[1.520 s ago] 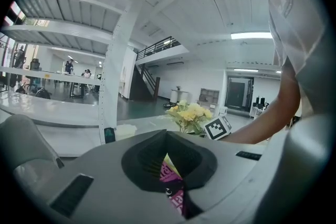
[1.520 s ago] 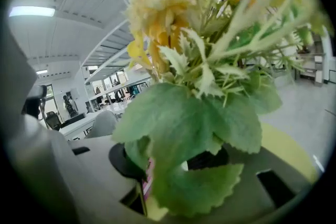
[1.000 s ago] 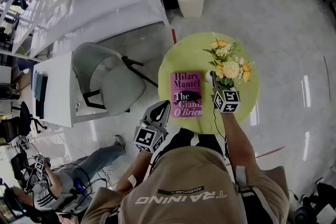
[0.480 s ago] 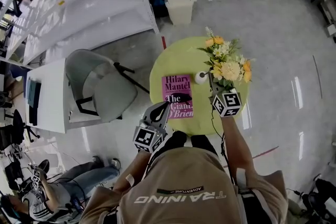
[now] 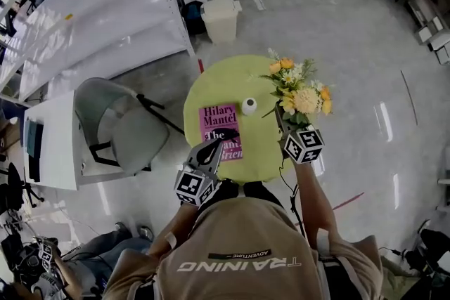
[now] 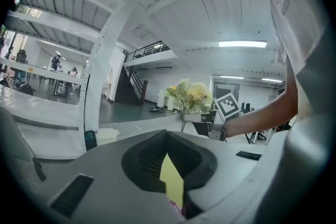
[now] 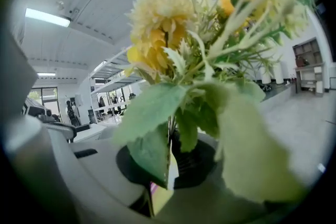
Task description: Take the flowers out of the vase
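Our right tool [image 5: 280, 114] is clamped on the stems of the flowers [image 5: 299, 89], which are raised clear of the vase [image 5: 249, 106] on the table [image 5: 225, 79]. If that thin grip slackens, we risk stems slipping. Our left tool [image 5: 216, 146], jaws together and empty, offers no catch.

Pink book [image 5: 214, 119] (on green table [image 5: 232, 81])

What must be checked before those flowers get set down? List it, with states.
1. Flowers clamped in the right gripper: ok, stems sit between its fingers.
2. Flowers clear of the vase: ok, it stands apart on the table.
3. Vase upright: ok.
4. Every stem out of the vase: cannot tell, its mouth shows too small.
5. Left gripper free to help: ok, nothing between its fingers.
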